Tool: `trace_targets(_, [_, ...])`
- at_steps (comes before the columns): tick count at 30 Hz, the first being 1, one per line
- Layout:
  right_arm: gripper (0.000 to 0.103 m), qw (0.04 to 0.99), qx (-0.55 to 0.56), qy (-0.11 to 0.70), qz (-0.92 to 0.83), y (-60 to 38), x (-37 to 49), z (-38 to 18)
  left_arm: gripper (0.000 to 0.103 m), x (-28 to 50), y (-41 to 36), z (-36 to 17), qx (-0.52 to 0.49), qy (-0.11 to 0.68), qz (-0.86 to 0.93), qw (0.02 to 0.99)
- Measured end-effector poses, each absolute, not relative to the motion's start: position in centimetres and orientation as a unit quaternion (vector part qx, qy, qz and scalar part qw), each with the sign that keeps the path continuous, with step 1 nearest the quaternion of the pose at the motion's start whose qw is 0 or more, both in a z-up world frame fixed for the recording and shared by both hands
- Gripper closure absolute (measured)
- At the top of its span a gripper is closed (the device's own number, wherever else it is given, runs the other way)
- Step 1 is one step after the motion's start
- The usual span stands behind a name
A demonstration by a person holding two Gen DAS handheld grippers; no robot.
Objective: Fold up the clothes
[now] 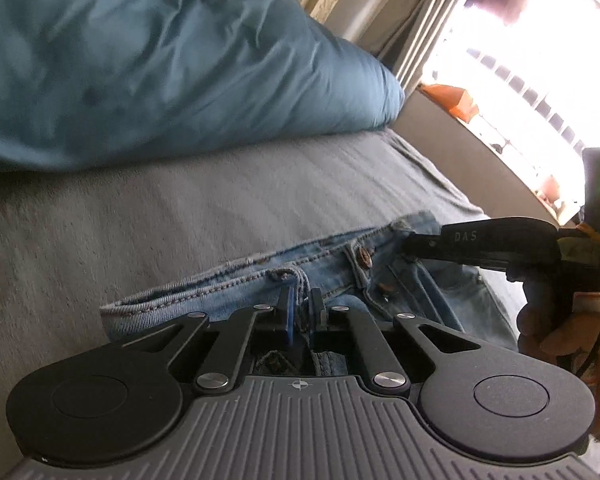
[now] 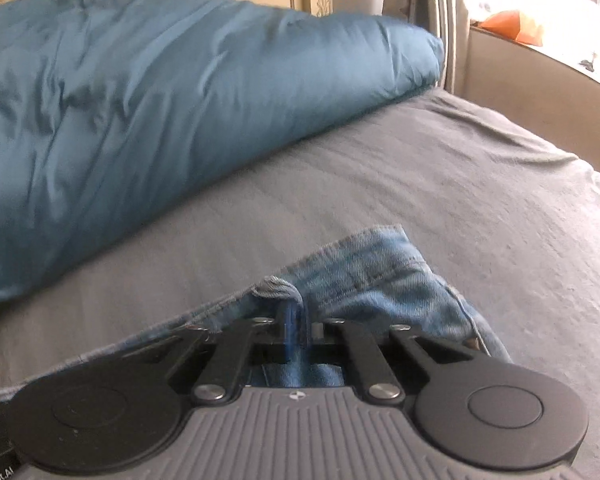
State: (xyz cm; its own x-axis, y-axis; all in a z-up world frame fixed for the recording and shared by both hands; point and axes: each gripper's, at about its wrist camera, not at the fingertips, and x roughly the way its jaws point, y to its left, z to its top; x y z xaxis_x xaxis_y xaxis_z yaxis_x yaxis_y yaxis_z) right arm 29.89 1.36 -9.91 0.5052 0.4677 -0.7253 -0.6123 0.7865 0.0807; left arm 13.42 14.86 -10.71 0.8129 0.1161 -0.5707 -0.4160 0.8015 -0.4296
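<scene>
Both grippers are clamped on the waistband of the jeans [image 1: 340,272], which lie on the grey bed sheet [image 1: 180,208] near the bed's right edge, below the blue duvet [image 1: 140,60].

Left gripper [image 1: 300,312]: fingers pressed nearly together, pinching the waistband at a belt loop [image 1: 296,280], left of the fly button [image 1: 365,256].

Right gripper [image 2: 294,320]: also pinched shut on the waistband, at another belt loop [image 2: 280,288]. In the left wrist view it comes in from the right and bites the band's end past the button.

Step, as I read it: waistband gripped at two points, setting up a lift or pull to spread the jeans flat or start the lengthwise fold. Legs are out of view, so I can't tell how far folding has got.

Next move needs both grips held and moved together; denim is heavy, and a belt loop hold could slip or skew.

No containers in view.
</scene>
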Motion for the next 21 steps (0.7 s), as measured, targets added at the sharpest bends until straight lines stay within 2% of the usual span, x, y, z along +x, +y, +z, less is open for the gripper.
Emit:
trace_targets(4, [0.101, 0.860, -0.104, 0.390, 0.311, 2.7, 30.6, -10.4, 0.103, 13.4, 16.7, -10.0, -0.272, 0.242, 0.180, 0.914])
trace_targets(8, [0.101, 0.858, -0.090, 0.405, 0.301, 2.8, 31.3, -12.3, 0.103, 13.6, 19.6, -11.1, -0.316, 0.284, 0.187, 0.886])
trace_targets(15, [0.101, 0.862, -0.070, 0.398, 0.306, 3.2, 31.8, -11.7, 0.102, 12.5, 18.1, -10.8, -0.348, 0.292, 0.072, 0.888])
trace_targets(21, [0.101, 0.864, -0.057, 0.400, 0.302, 3.3, 31.9, -12.0, 0.102, 12.3, 17.0, -10.4, -0.350, 0.303, 0.060, 0.884])
